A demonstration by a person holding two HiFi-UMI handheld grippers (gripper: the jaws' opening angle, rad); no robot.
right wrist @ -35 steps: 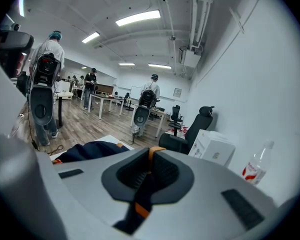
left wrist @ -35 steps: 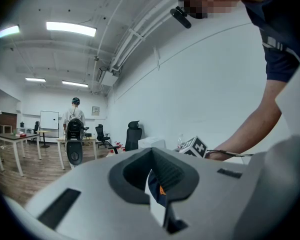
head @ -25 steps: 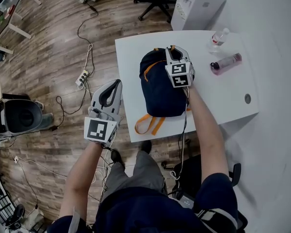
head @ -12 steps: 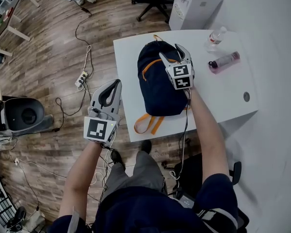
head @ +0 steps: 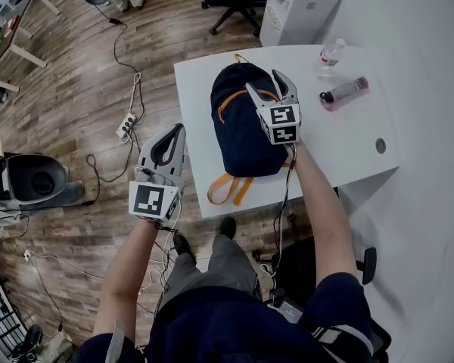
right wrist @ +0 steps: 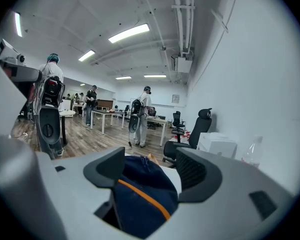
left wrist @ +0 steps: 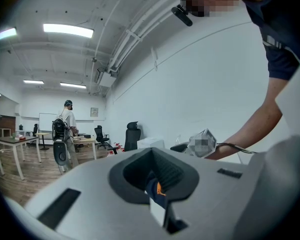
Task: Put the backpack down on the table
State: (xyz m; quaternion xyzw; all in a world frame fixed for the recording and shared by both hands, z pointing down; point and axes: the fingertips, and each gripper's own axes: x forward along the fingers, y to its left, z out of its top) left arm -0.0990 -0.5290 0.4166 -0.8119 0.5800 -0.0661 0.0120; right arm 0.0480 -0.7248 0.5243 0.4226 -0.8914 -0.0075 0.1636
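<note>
Seen from above, at the left of the frame we have a brown wooden plank floor [head: 76, 89] with a white power strip [head: 126, 125] and trailing cables.

Left of centre, our left hand-held gripper [head: 181, 127] hangs over the floor, just off the near left corner of the white rectangular bench [head: 348, 138]. Its jaws are closed together and hold nothing.

In the centre, the navy fabric backpack with orange zip trim [head: 238, 127] lies flat on the left half of the bench. Its orange webbing straps [head: 227, 191] hang over the near edge. The task looks done or nearly done.

Just right of the backpack's middle, our right hand-held gripper [head: 265, 82] hovers over the upper part of the bag. Its jaws have just been opening and now stand wide apart. The bag's rounded top shows between them, but the pads do not press on it.

At the upper right, well apart from the bag, are a clear plastic water bottle [head: 329, 54] and a pink cylindrical bottle lying on its side [head: 342, 93].

We judge the backpack soft and slumping, probably fairly light, and not fragile. A pinch of loose cloth could slide out of the jaws. The better hold would be the straps or the small loop at the top, where the webbing is firm.
</note>
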